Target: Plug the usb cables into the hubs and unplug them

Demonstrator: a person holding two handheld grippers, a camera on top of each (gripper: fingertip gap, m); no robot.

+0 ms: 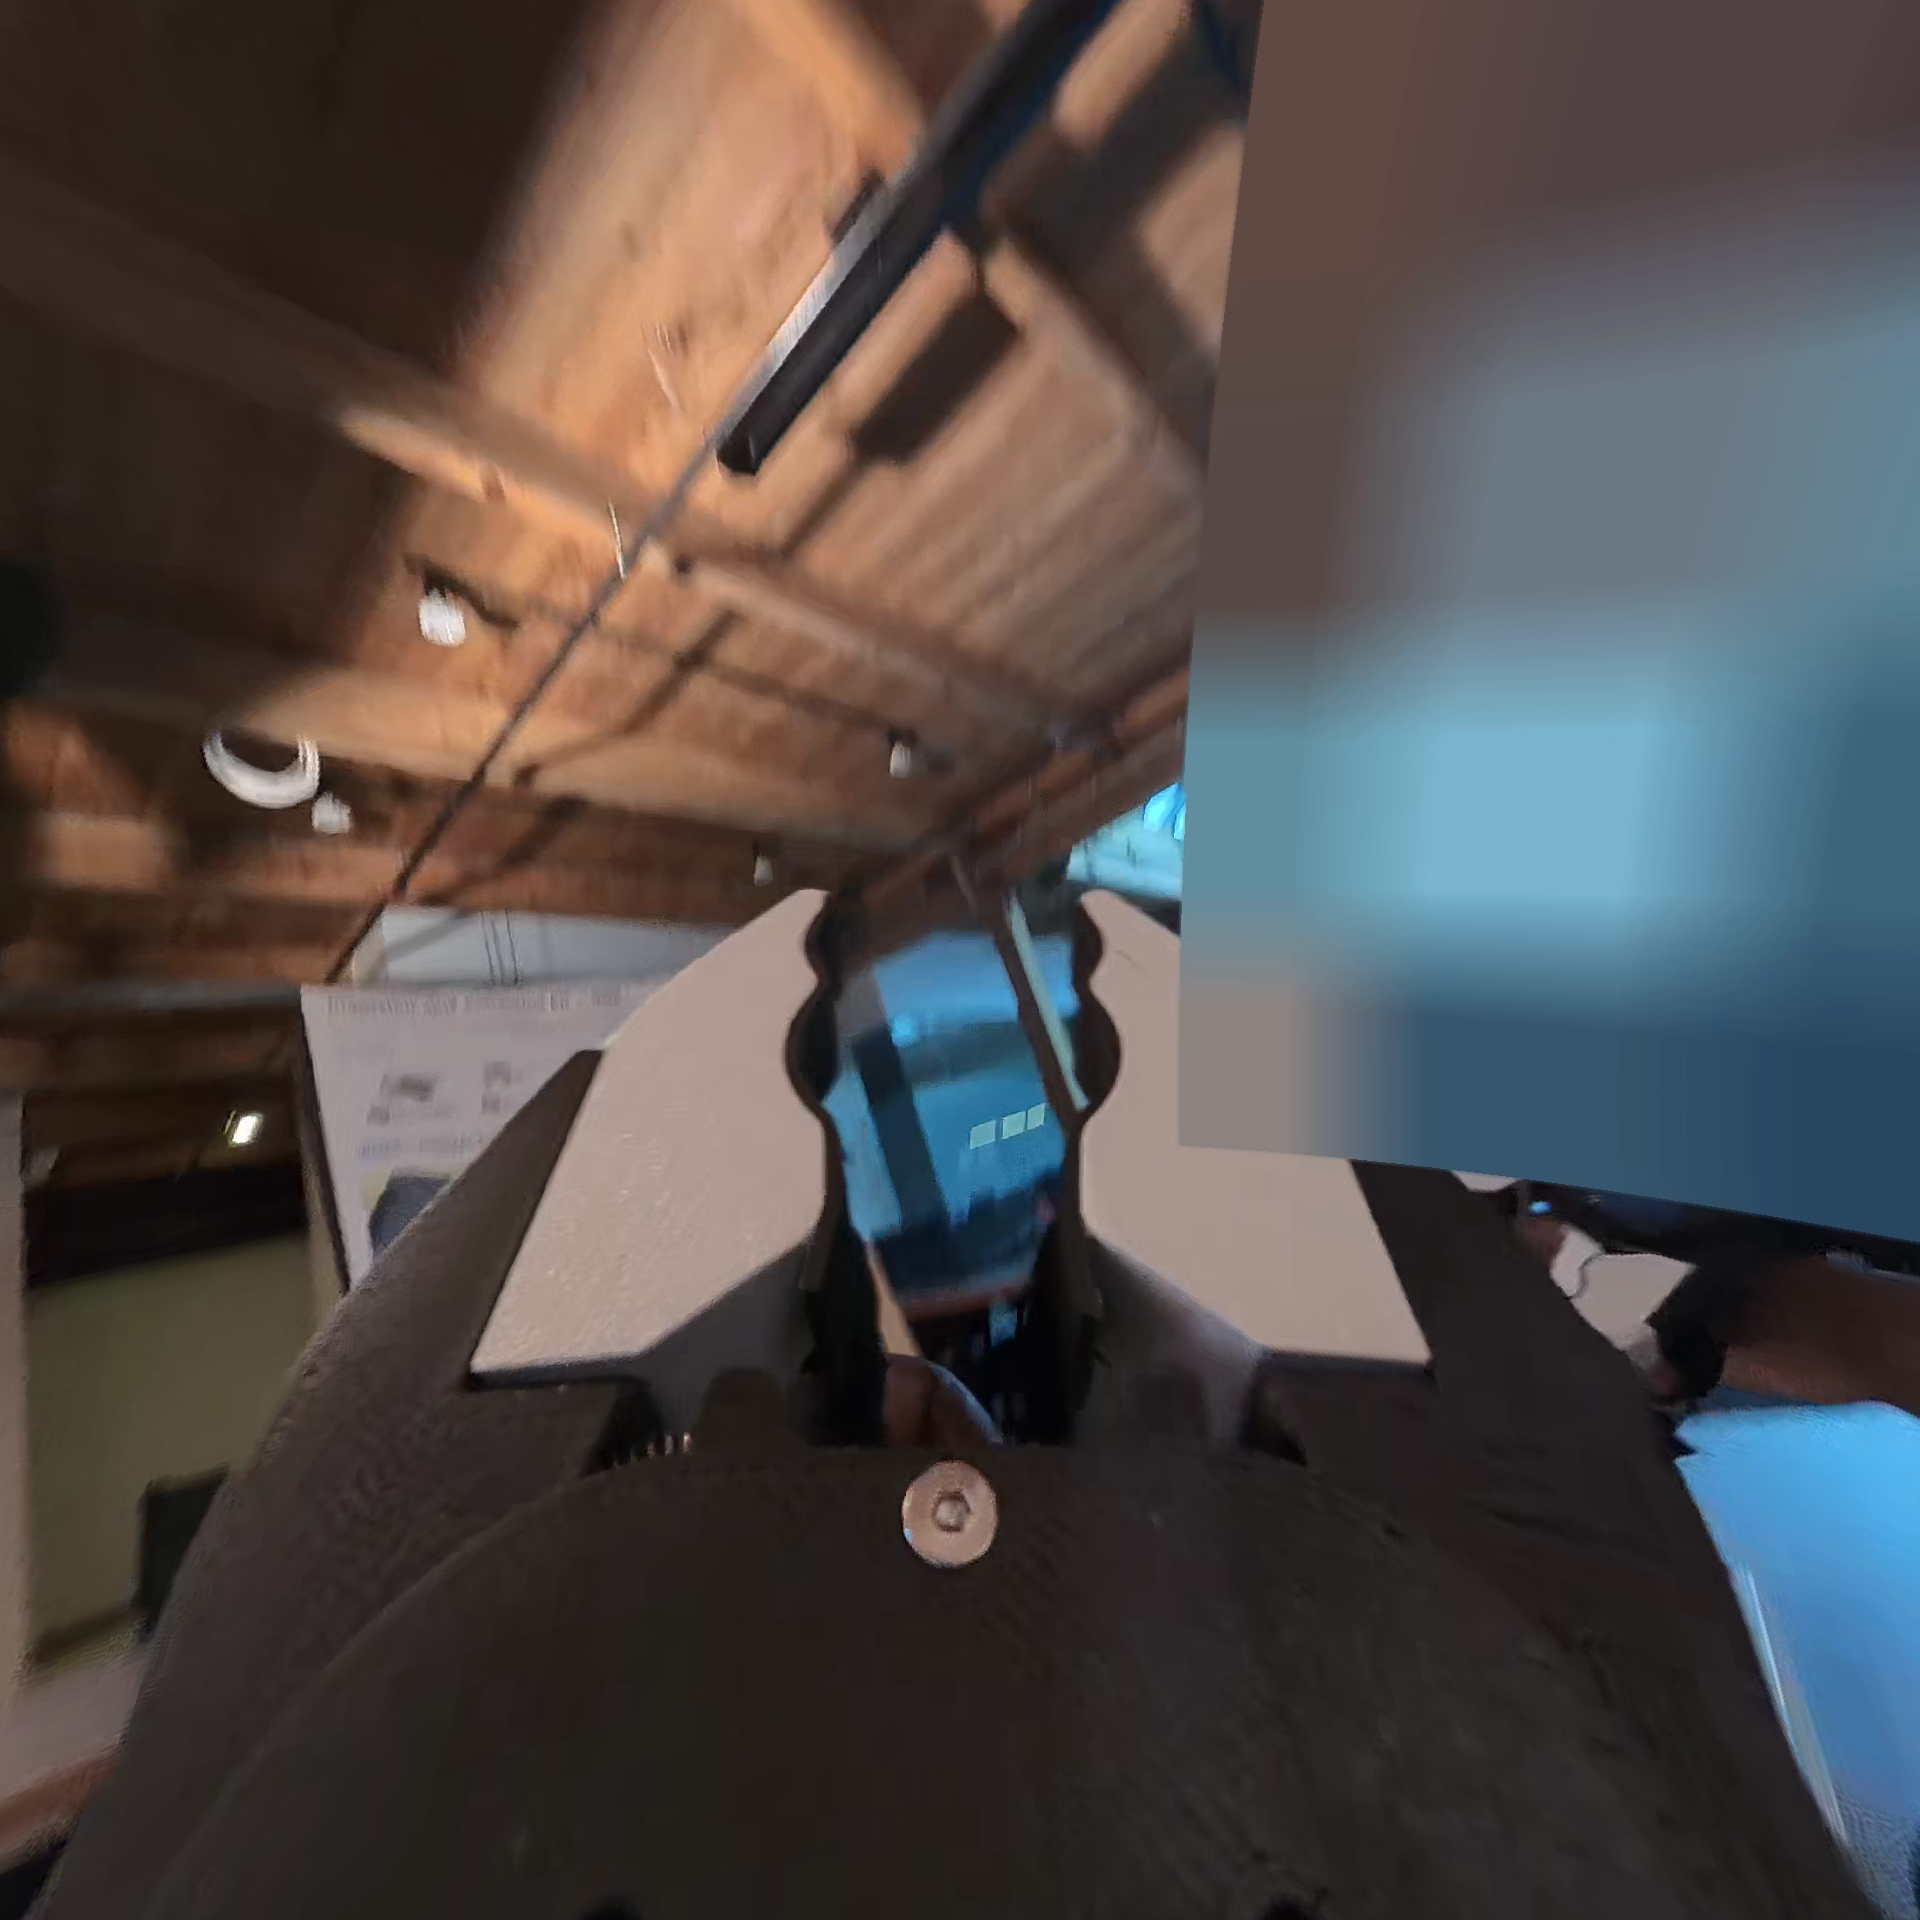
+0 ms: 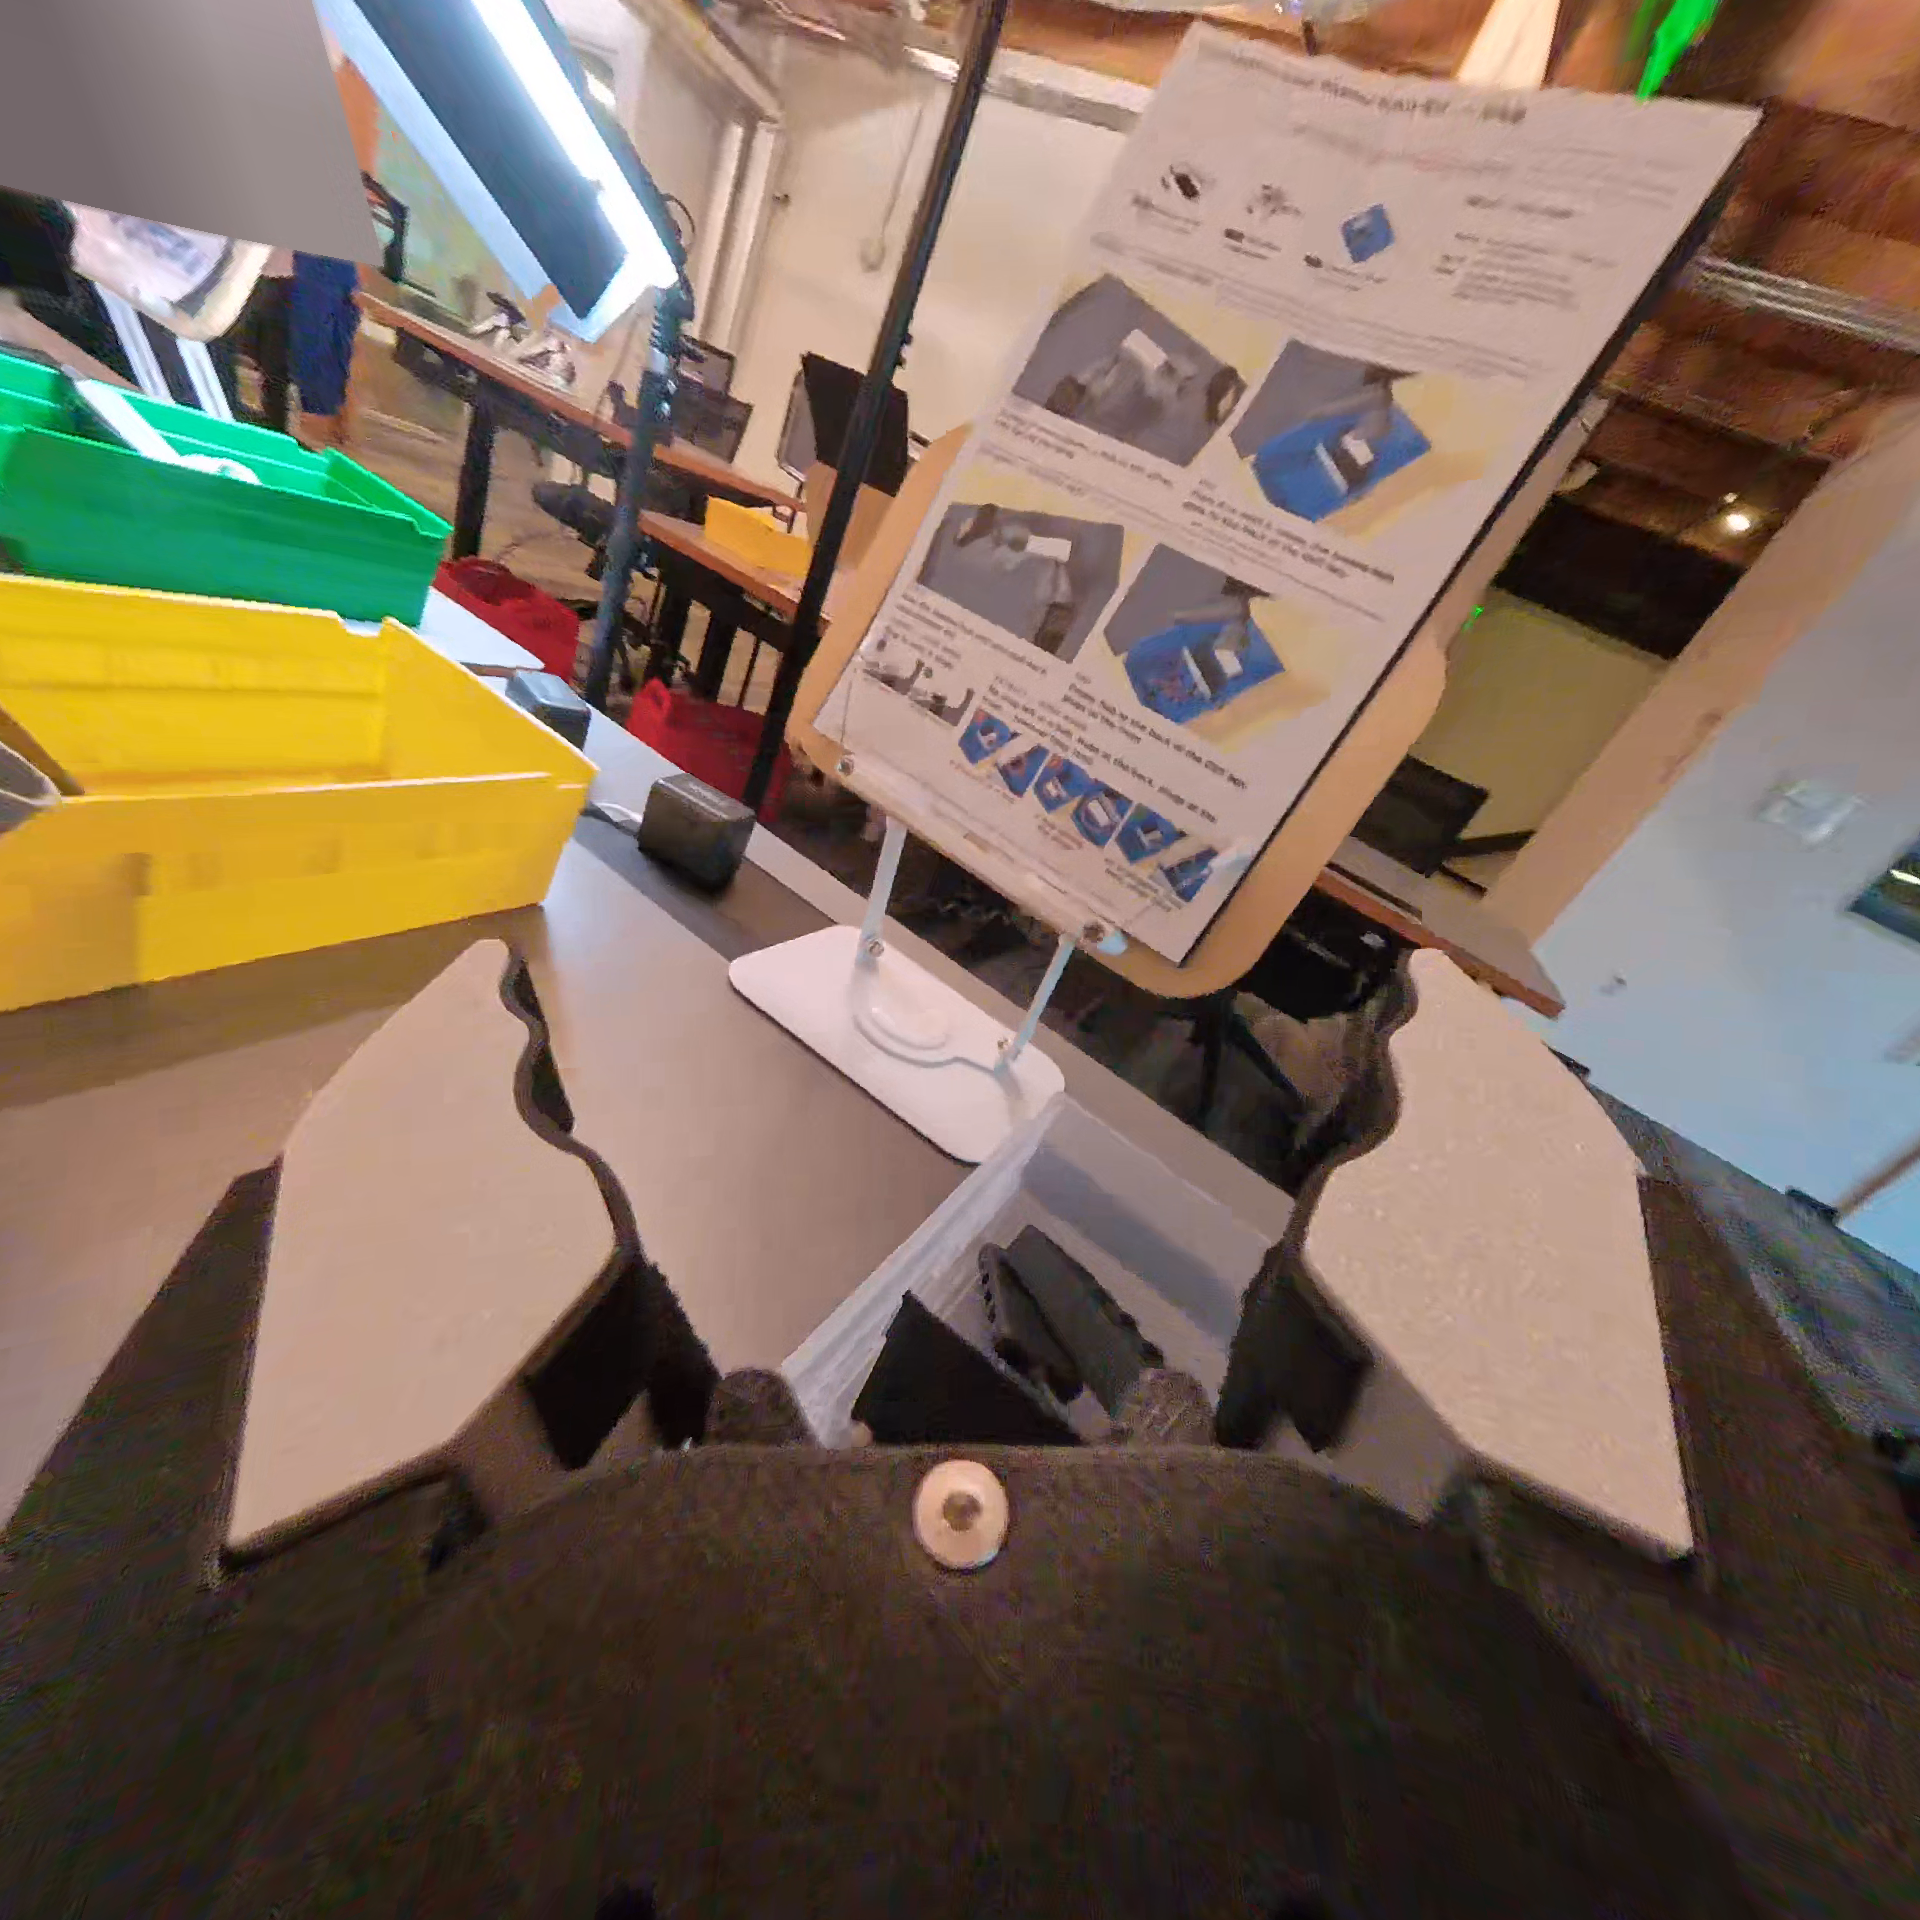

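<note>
I see no USB cable or hub clearly in either view. My left gripper (image 1: pixel 951 935) points up at a wooden ceiling; its fingers stand a narrow gap apart with nothing between them, and the view is blurred. My right gripper (image 2: pixel 956 997) is wide open and empty above the grey table (image 2: pixel 675 1091). Low between its fingers is a white bin (image 2: pixel 935 1247) holding black parts (image 2: pixel 1049 1320) that I cannot identify. A small black box (image 2: pixel 696 831) with a cable sits on the table farther off.
A yellow bin (image 2: pixel 260 790) and a green bin (image 2: pixel 208 499) stand at the left. An instruction sheet (image 2: pixel 1247 520) on a white stand (image 2: pixel 810 977) is straight ahead, beside a black pole (image 2: pixel 883 416) and a light bar (image 2: pixel 540 156). The table edge runs behind them.
</note>
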